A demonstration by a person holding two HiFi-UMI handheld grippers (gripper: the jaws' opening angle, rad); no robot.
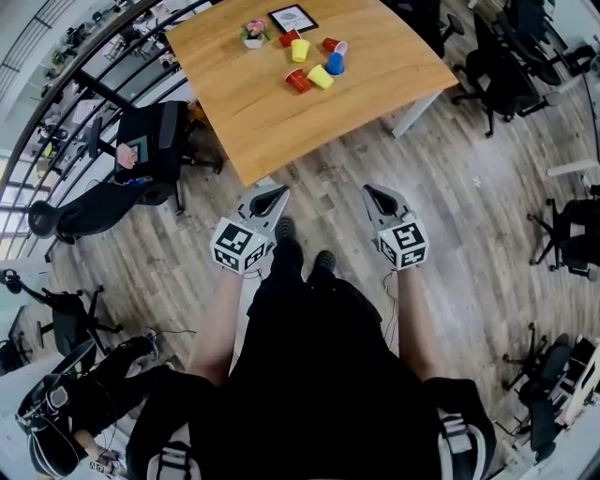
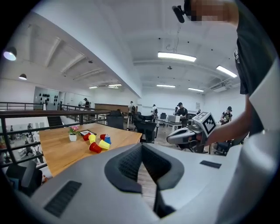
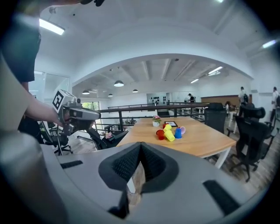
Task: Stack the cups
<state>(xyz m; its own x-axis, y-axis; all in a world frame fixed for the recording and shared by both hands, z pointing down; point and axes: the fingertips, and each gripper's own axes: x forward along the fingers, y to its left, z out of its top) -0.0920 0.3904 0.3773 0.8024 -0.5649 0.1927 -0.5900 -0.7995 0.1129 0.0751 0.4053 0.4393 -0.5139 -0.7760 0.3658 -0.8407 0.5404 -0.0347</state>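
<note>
- The person stands upright in dark clothes, with the left forearm (image 1: 217, 323) and right forearm (image 1: 412, 323) bare and stretched forward at either side of the body.
- The left gripper (image 1: 272, 195) is held out in front and tipped slightly downward. Its jaws are pressed together with nothing between them.
- The right gripper (image 1: 375, 192) is level with it and well apart from it, tilted a little more steeply. Its jaws are also closed and hold nothing.
- Both grippers hang over the wood-plank floor (image 1: 450, 206), short of the near corner of the surface (image 1: 253, 122) and touching nothing.
- A black office chair (image 1: 155, 141) stands to the left of that corner.
- The cups lie in a loose cluster far out on the surface, well apart from both grippers:
  - the near red cup (image 1: 298, 82) is just beside the near yellow cup (image 1: 321, 77);
  - the blue cup (image 1: 335, 64) comes next;
  - behind these are the far yellow cup (image 1: 300, 50), the far red cup (image 1: 290, 38) and a pale-mouthed red cup (image 1: 332, 44).
- Behind the cups are a potted flower (image 1: 254, 34) and a framed picture (image 1: 292, 18).
</note>
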